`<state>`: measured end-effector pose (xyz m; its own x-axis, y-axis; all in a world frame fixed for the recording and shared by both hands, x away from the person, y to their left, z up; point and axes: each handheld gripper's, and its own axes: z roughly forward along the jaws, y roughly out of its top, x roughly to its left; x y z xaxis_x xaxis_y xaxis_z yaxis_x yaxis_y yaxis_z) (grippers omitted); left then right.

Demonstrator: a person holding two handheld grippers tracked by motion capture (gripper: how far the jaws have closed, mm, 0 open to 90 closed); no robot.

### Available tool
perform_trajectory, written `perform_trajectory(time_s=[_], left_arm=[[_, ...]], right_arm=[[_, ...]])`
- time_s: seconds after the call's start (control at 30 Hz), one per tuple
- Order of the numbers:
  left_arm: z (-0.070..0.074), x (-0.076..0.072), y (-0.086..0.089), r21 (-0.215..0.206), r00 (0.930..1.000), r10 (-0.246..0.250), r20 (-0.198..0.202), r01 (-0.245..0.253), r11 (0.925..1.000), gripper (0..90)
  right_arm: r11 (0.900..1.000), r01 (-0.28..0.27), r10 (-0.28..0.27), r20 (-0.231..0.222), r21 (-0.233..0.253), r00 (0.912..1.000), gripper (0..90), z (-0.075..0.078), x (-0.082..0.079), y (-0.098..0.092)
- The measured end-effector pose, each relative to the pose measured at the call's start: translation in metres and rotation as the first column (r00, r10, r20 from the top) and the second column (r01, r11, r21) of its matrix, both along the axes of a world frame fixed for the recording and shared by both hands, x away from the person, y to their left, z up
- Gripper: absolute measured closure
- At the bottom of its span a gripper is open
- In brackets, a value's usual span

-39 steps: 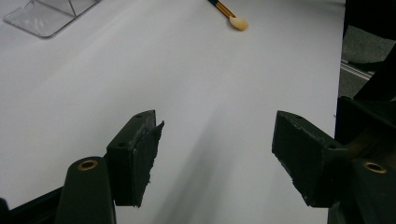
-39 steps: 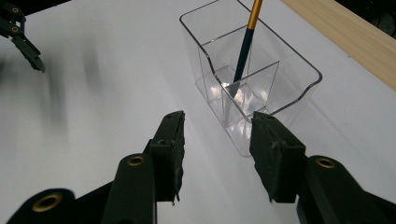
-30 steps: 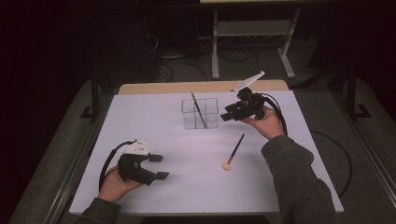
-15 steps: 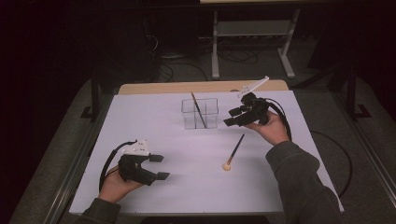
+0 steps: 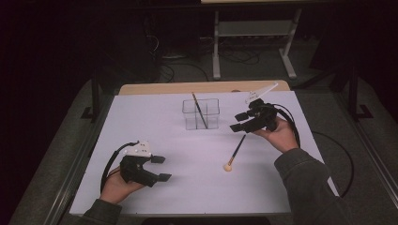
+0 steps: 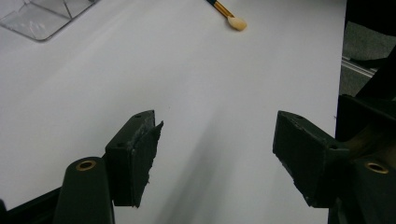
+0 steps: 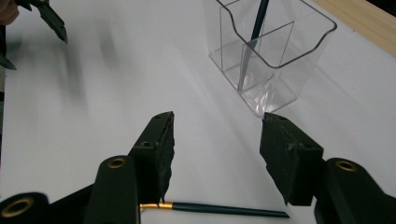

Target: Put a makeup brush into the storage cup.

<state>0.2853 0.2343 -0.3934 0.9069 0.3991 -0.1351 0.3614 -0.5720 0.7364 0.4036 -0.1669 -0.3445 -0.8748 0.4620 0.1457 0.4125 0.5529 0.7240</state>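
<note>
A clear holder [image 5: 202,114] is standing on the table [image 5: 141,122], holding one dark brush [image 5: 199,108] leaning inside. Another brush [image 5: 235,152] is lying beside it. The left gripper [image 5: 159,168] and right gripper [image 5: 238,121] are both gaping open, gripping nothing.

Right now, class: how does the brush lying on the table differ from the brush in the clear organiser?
The brush on the table lies flat on the white surface, while the brush in the organiser stands leaning inside a compartment of the clear organiser. The lying brush shows its pale tuft; the standing one's tip is not clear. The right gripper, open, hovers near the lying brush. Both have slim dark handles.
</note>
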Motion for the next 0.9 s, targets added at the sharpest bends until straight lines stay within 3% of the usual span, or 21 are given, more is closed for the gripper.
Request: perform_trajectory(time_s=[0.1,0.9], left_arm=[[0.001,-0.001,0.001,-0.006,1.0000,0.005,0.000,-0.005,1.0000,29.9],[0.001,0.000,-0.001,0.002,1.0000,-0.007,0.007,0.007,1.0000,29.8]], right_arm=[[1.000,0.001,-0.001,-0.015,-0.004,0.9999,43.0,-0.002,-0.002,-0.001],[1.000,-0.006,0.006,-0.006,-0.026,1.0000,41.7,-0.009,-0.019,-0.009]])
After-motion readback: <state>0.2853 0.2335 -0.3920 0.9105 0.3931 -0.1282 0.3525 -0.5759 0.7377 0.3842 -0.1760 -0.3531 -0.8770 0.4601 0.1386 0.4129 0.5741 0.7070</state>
